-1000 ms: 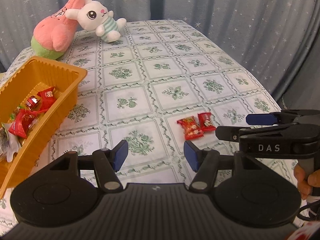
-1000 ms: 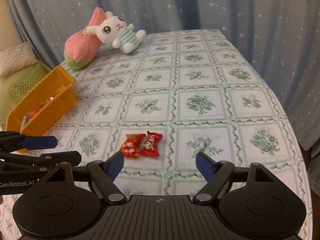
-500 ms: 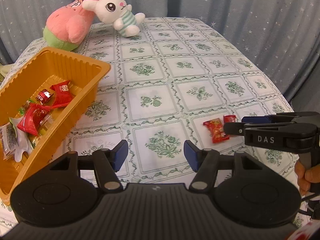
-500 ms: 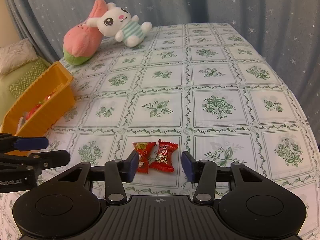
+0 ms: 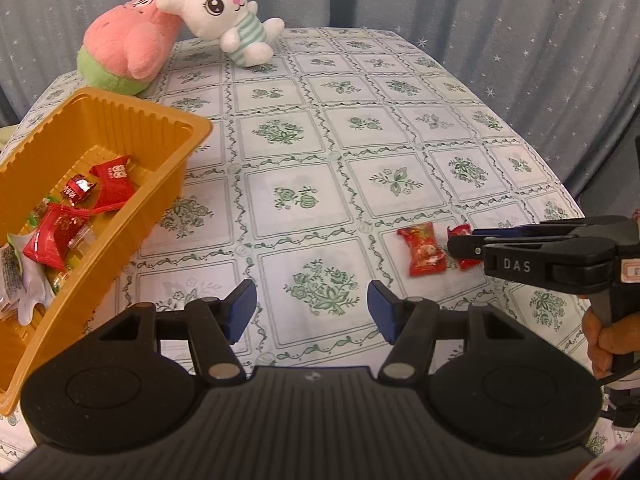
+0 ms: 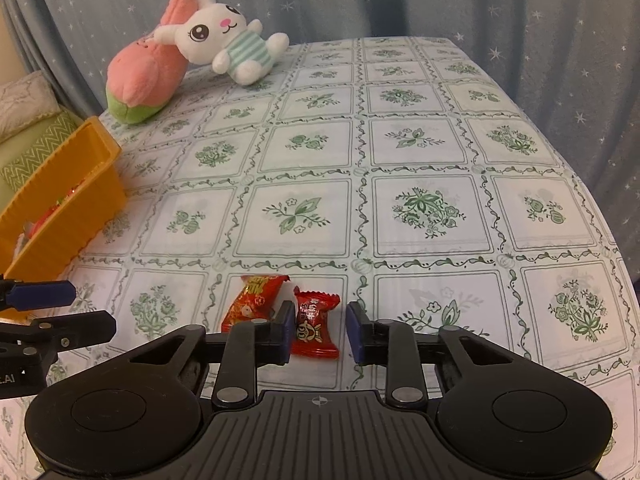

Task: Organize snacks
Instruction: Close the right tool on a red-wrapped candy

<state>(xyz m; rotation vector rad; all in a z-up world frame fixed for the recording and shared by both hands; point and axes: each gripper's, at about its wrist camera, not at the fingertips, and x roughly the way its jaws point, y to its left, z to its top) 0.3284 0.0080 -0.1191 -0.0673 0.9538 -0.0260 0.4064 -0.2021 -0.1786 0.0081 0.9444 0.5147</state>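
Two red wrapped candies lie side by side on the flowered tablecloth. My right gripper straddles the smaller red candy. Its jaws are closing: the left pad touches the wrapper and a gap shows at the right pad. The larger red candy lies just left of that gripper. From the left wrist view, the right gripper covers part of the smaller candy, beside the larger one. My left gripper hovers open over bare cloth, nothing between its fingers.
An orange tray at the left holds several wrapped snacks. A pink plush and a white bunny plush rest at the table's far edge. Blue star curtains hang behind. A hand grips the right tool.
The right gripper's jaws have narrowed from wide open and come down around the smaller red candy. The left gripper drifted slightly, so the tray shows more.
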